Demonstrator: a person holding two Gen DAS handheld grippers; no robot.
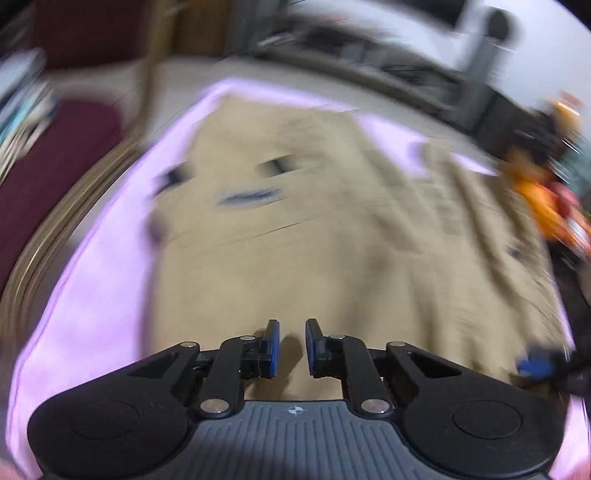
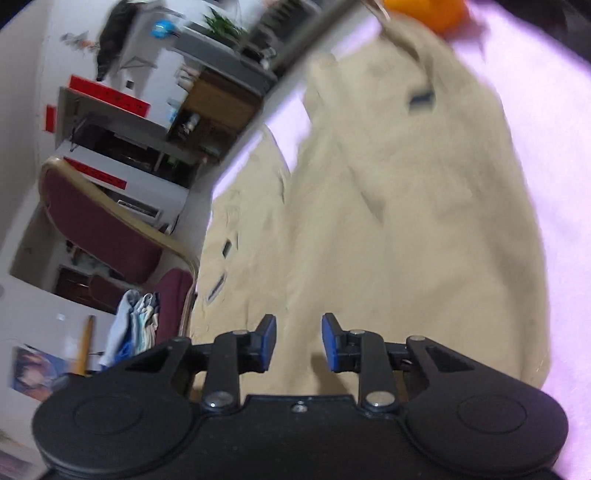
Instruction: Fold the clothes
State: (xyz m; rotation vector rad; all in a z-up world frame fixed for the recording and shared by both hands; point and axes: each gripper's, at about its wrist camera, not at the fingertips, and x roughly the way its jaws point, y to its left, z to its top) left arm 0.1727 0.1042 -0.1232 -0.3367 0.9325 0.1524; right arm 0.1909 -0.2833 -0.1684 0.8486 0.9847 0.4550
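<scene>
A beige garment (image 1: 332, 229) with small dark labels lies spread on a pink-covered table (image 1: 96, 280). My left gripper (image 1: 292, 347) hovers over its near edge, jaws open with a small gap and nothing between them. In the right wrist view the same beige garment (image 2: 399, 221) lies on the pink table (image 2: 546, 122). My right gripper (image 2: 298, 341) is open and empty just above the cloth. The left wrist view is blurred by motion.
A maroon chair (image 2: 110, 229) stands beside the table's left edge, with folded light clothes (image 2: 136, 325) on its seat. An orange object (image 2: 432, 13) lies at the table's far end; it also shows in the left wrist view (image 1: 546, 199). Shelves (image 2: 155, 122) stand behind.
</scene>
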